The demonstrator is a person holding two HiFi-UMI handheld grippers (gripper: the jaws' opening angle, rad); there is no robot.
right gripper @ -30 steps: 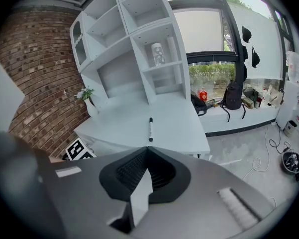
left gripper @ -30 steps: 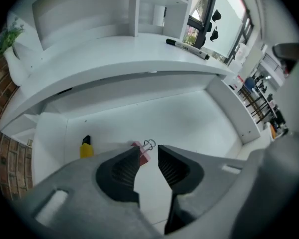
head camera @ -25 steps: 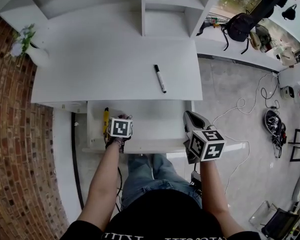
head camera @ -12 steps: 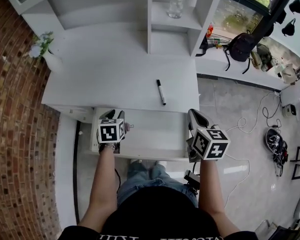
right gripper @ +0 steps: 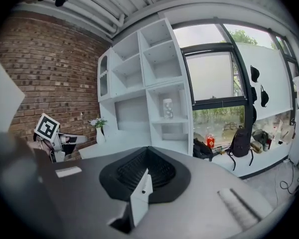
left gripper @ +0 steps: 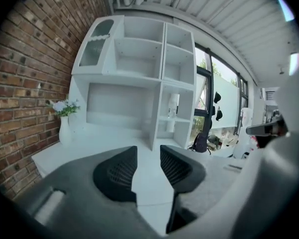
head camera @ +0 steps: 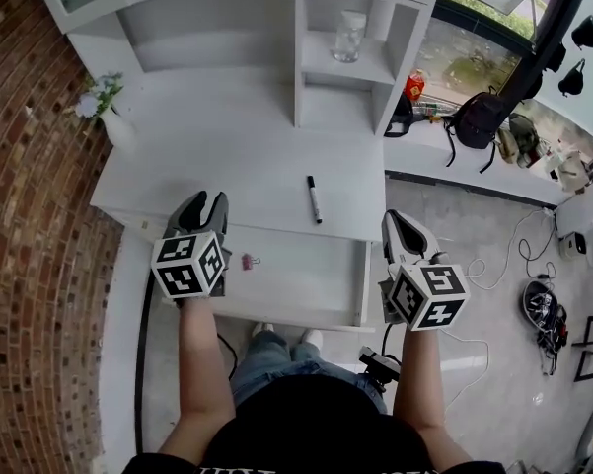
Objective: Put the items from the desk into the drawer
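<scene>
A black marker (head camera: 315, 198) lies on the white tabletop (head camera: 207, 171) just behind the open drawer (head camera: 363, 282), which holds a small pink clip (head camera: 247, 261). The left tool (head camera: 205, 205) hovers over the drawer's left end, jaws slightly spread, empty; the right tool (head camera: 407, 227), beside the drawer's right edge, is pressed together on nothing. Light, stiff, probably slick, the marker wants a pinch across mid-barrel.

- A white worktop (head camera: 227, 171) carries a black marker pen (head camera: 316, 199) lying near its front edge, and a white vase of flowers (head camera: 116, 126) at its far left corner.
- The open drawer (head camera: 306, 279) below its front edge holds a small pink clip (head camera: 248, 261).
- A glass jar (head camera: 348, 36) stands on a shelf (head camera: 365, 69) above.
</scene>
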